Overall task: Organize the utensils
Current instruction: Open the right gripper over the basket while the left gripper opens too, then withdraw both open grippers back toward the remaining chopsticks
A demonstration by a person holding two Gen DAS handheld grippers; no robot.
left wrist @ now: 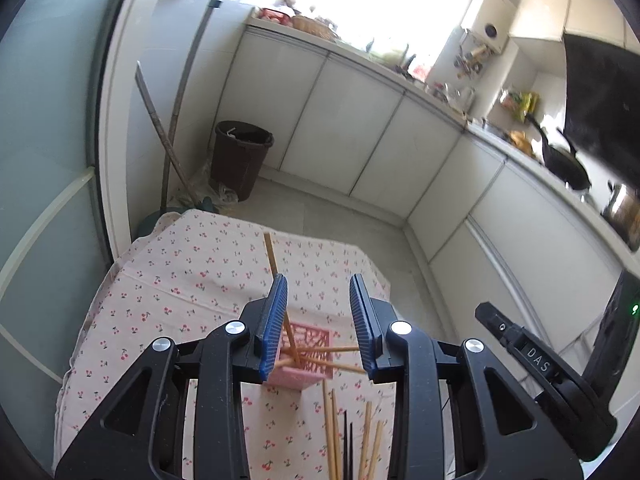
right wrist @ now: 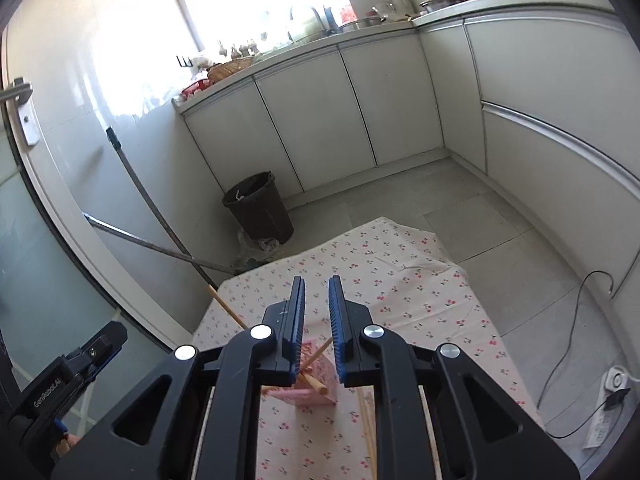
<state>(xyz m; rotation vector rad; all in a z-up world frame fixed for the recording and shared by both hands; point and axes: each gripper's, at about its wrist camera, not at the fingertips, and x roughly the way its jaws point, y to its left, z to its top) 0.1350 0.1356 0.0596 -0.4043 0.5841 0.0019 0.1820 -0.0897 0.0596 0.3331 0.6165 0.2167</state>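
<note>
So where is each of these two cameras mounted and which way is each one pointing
Left wrist: sits on the left gripper, looking forward and down between open fingers at the pink holder, the chopsticks and the cherry-print tablecloth; the other gripper's body shows at right.
Right wrist: sits on the right gripper, fingers narrowly apart, above the same holder; the other gripper's body shows at lower left.
Shared: holder, tablecloth, dark bin, white cabinets.

one pink holder (left wrist: 306,364), four chopsticks in it, about six loose, one bin (left wrist: 242,156)
</note>
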